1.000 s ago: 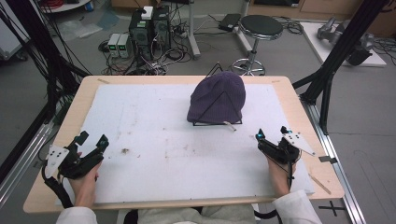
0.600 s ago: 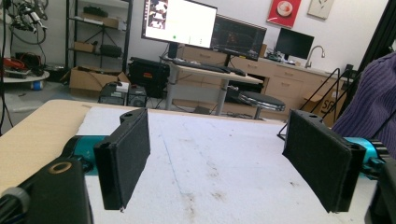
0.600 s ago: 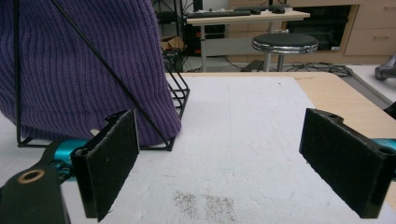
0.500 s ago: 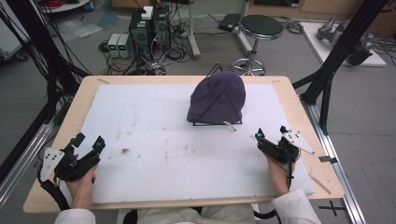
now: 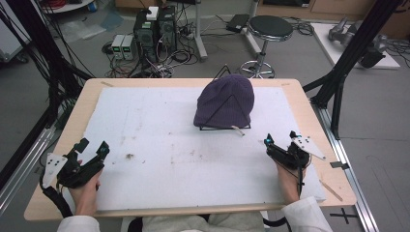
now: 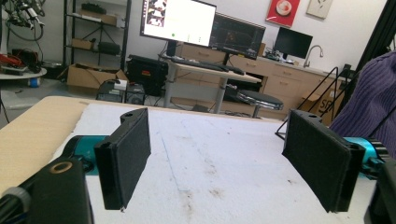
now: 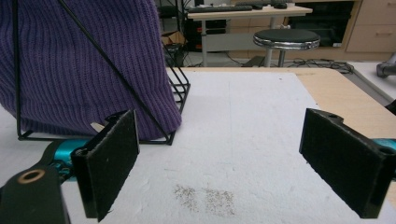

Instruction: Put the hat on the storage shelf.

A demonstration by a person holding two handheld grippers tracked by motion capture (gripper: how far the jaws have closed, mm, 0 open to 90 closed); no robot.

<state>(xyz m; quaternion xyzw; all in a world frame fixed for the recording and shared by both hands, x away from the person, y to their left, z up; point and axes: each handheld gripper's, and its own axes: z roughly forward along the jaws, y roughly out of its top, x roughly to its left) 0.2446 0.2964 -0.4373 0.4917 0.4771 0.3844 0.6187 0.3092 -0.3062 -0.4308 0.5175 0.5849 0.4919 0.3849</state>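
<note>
Purple knit hat (image 5: 225,101) on black wire stand (image 5: 227,126), far centre of white mat (image 5: 159,145); left gripper (image 5: 92,153) and right gripper (image 5: 280,141) near, jaws apart, empty; risk: snagging wire, toppling stand

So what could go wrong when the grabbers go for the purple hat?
The purple hat sits inside a thin black wire frame, so fingers closing on the knit might snag a wire and drag or tip the whole frame. The right gripper is nearer; the left gripper would have to cross the white mat to help. The knit is soft and may stretch or slip.
</note>
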